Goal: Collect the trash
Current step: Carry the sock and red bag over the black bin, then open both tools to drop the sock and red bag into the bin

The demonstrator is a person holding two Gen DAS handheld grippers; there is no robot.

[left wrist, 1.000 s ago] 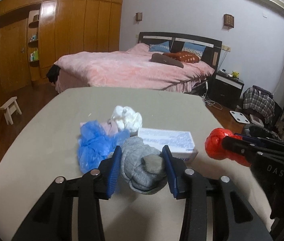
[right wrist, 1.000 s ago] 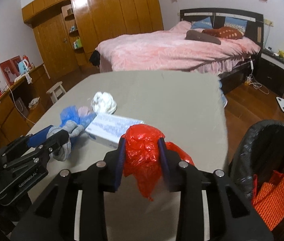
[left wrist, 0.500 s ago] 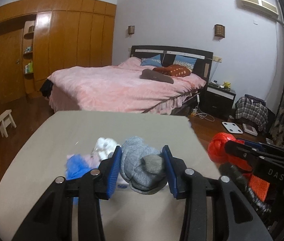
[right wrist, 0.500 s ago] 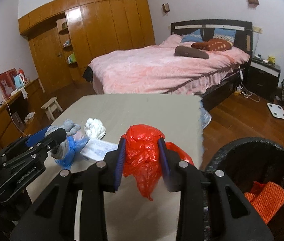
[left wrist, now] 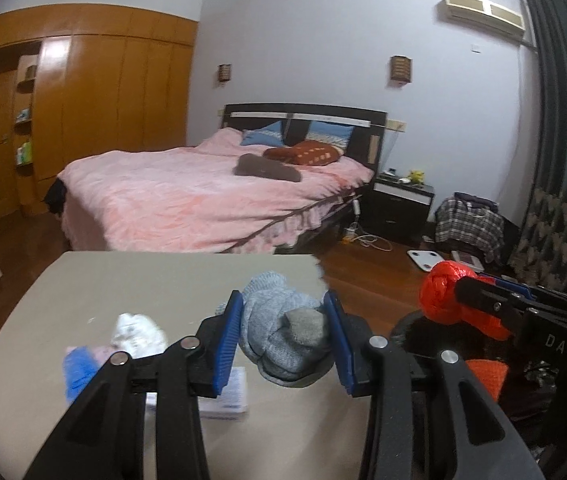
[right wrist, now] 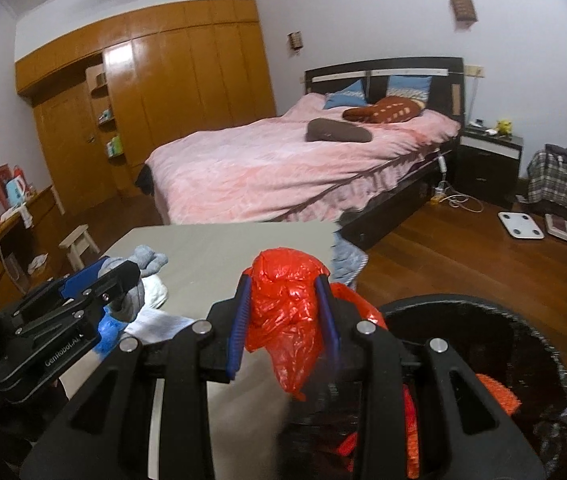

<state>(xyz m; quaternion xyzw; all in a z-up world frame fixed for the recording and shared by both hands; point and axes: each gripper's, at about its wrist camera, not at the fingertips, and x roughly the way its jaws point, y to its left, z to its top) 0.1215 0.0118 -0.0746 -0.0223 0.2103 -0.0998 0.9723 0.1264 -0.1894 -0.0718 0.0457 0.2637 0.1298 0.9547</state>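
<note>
Crumpled red plastic bag (right wrist: 283, 312) pinched between the blue pads of the right gripper (right wrist: 285, 318), above the table edge beside a black-lined trash bin (right wrist: 543, 344). Balled grey knitted socks (left wrist: 283, 336) clamped in the left gripper (left wrist: 283, 340), over the beige table (left wrist: 131, 280). Left on the table: white crumpled tissue (left wrist: 137, 334), blue plastic wad (left wrist: 79, 372), white box (left wrist: 231, 398).

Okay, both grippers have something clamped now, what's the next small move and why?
Probably carry the right gripper a little further right, until the red plastic bag hangs fully over the black bin, then open. The bag seems to sit at the bin's left rim, beside the table edge. The left gripper, clamped on the grey sock bundle, follows.
</note>
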